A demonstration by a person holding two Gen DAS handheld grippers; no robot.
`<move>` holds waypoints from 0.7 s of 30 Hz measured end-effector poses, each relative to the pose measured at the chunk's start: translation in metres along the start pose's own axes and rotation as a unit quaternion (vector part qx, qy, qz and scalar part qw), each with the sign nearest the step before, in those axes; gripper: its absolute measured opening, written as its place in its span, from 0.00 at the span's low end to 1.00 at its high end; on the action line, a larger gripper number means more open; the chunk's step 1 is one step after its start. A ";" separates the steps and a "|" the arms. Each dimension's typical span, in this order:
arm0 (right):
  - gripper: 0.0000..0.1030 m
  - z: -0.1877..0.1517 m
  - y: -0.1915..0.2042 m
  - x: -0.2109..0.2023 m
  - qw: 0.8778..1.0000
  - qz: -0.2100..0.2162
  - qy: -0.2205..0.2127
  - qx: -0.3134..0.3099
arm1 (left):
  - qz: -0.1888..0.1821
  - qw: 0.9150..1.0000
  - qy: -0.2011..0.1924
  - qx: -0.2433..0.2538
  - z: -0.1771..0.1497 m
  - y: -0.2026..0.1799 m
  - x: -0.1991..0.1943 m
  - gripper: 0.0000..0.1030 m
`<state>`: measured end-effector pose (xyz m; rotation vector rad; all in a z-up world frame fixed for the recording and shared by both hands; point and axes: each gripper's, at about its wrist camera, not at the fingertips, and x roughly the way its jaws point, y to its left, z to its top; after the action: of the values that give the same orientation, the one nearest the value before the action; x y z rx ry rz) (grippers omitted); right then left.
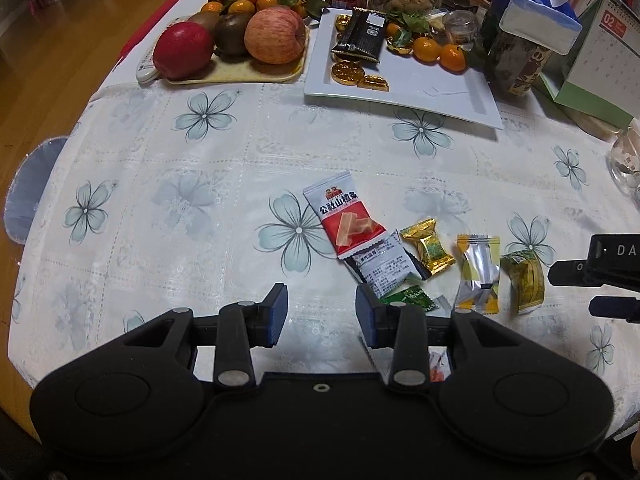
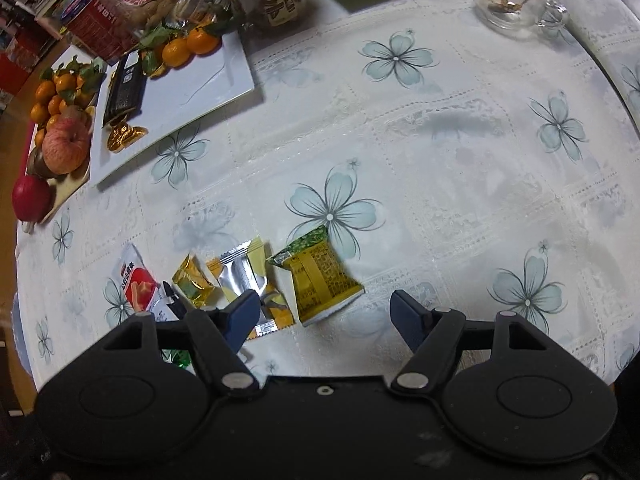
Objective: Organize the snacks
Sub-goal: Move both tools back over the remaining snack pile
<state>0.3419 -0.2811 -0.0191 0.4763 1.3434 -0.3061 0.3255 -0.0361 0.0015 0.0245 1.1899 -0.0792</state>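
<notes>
Yellow-green foil catches the eye first: a small yellow-and-green printed snack packet (image 2: 320,276) lies flat on the flower-patterned white surface (image 2: 440,152), at the right end of a short row of loose wrapped sweets. It sits just ahead of the right gripper (image 2: 332,316), a little left of the midline between the two blue-padded fingers, which stand wide apart with nothing between them. The packet's long axis runs at a slant, from its green crimped end farther away on the left down to the pale crimped end nearest the fingers, so I judge the gripper would need to shift slightly left and close across the narrow width. Touching the packet's left side is a silver-and-yellow foil sachet (image 2: 248,280), which the left-hand finger partly covers; a careless close might catch both. Beyond it lie a gold-wrapped candy (image 2: 192,284) and a red-and-white haw-strip packet (image 2: 136,284). The left gripper (image 1: 322,316) hovers over the other end of the row, its fingers also apart and empty, nearer the red packet than the yellow one. The white rectangular tray (image 2: 200,92) holding a black bar, gold coins and mandarins lies well apart, up and to the left, and looks the likely destination.
</notes>
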 end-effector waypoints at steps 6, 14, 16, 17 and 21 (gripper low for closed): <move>0.69 0.017 0.008 0.026 0.999 -0.021 0.041 -0.025 | -0.005 1.000 0.003 0.005 0.011 -0.002 0.005 0.46; 0.67 0.024 0.014 0.046 0.997 -0.029 0.053 -0.040 | -0.030 0.999 0.040 -0.016 0.020 0.003 0.016 0.46; 0.67 0.024 0.015 0.051 0.997 -0.031 0.057 -0.040 | -0.035 0.998 0.052 -0.021 0.021 0.005 0.020 0.45; 0.67 0.025 0.015 0.053 0.997 -0.032 0.058 -0.037 | -0.039 0.997 0.057 -0.022 0.021 0.005 0.022 0.45; 0.67 0.025 0.016 0.062 0.997 -0.040 0.064 -0.028 | -0.057 0.995 0.073 -0.028 0.022 0.006 0.028 0.45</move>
<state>0.3843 -0.2759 -0.0735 0.4012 1.4940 -0.3074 0.3567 -0.0330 -0.0161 -0.0884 1.3392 -0.1453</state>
